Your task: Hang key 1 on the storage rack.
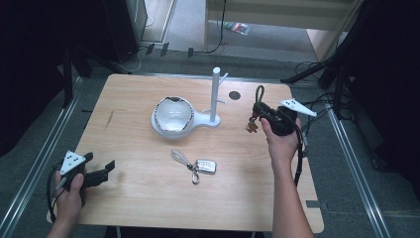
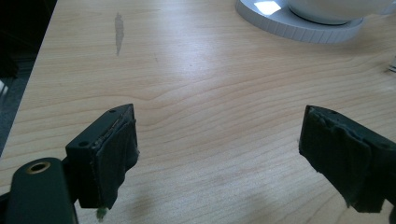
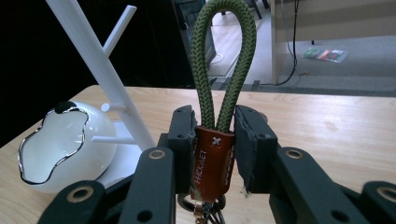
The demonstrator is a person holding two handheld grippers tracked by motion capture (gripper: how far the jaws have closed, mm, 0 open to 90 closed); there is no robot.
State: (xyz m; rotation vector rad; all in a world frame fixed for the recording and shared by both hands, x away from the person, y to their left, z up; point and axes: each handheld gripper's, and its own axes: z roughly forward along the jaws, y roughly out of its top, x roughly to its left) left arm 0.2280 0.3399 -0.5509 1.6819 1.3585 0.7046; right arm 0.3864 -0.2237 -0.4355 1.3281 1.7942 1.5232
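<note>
Above the table's right side, the right tongs (image 3: 215,154) clamp a keychain (image 3: 212,163) by its brown tab, green loop upright. Likely step: hanging it; next, the loop must slip over a peg of the white stand (image 1: 215,94). Left tongs (image 2: 219,154) rest open, empty.

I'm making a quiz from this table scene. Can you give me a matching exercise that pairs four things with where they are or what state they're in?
Things:
1. green cord loop
2. white bowl
3. key fob
4. left gripper

Places or states:
A. lying flat on the table, near its middle
B. open over bare wood, nothing between the jaws
C. standing upright, its brown leather tab pinched by the right gripper
D. sitting on the round base of the white peg stand

Pairs: 1-C, 2-D, 3-A, 4-B
</note>
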